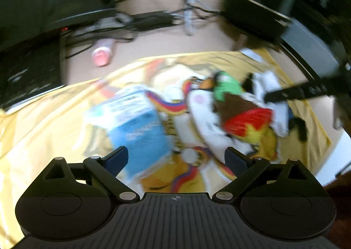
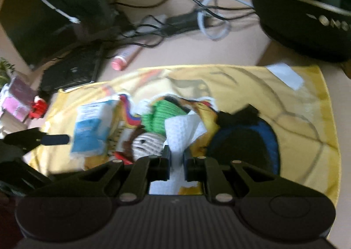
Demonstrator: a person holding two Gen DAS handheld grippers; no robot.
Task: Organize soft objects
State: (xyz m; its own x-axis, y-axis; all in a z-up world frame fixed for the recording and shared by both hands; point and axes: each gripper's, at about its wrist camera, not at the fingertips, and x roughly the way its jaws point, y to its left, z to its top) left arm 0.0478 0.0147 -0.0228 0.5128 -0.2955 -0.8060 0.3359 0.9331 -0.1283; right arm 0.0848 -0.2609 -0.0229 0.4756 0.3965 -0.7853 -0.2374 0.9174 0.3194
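Your right gripper (image 2: 176, 161) pinches the white paper towel (image 2: 182, 130) mid-cloth; lift it straight, clear of the crocheted doll (image 2: 153, 126). Your left gripper (image 1: 176, 156) (spread, empty) hovers by the blue tissue pack (image 1: 136, 121) on the yellow cloth (image 2: 296, 104).

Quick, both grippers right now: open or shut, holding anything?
Left gripper: open, empty, above the blue packet.
Right gripper: shut on the white paper towel.
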